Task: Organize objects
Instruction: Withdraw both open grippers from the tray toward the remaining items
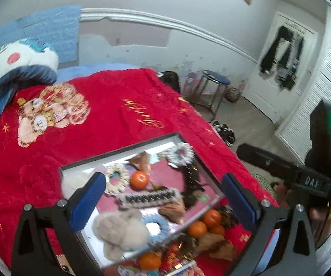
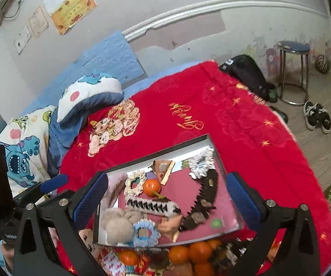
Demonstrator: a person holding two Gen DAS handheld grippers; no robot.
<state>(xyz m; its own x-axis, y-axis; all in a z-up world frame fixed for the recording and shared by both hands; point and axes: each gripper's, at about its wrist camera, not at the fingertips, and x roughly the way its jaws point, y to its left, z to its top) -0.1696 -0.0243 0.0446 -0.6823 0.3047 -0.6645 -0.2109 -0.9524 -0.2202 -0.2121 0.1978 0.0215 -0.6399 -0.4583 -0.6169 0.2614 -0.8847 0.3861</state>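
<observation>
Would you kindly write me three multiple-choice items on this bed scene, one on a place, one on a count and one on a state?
1. Where does the shallow black-rimmed tray lie?
A. on the red embroidered bedspread
B. on the grey floor
C. on the blue-topped metal stool

2. How many oranges lie inside the tray?
A. none
B. one
C. four

3. How does the right hand-held gripper stand?
A. shut on an orange
B. shut on the tray rim
C. open, holding nothing

Answers:
1 A, red cloth shows on the three sides of the tray that are in view.
2 B, only one round orange with a green stem lies within the rim; the others sit outside its near edge.
3 C, its blue pads stand wide apart with nothing pressed between them.
</observation>
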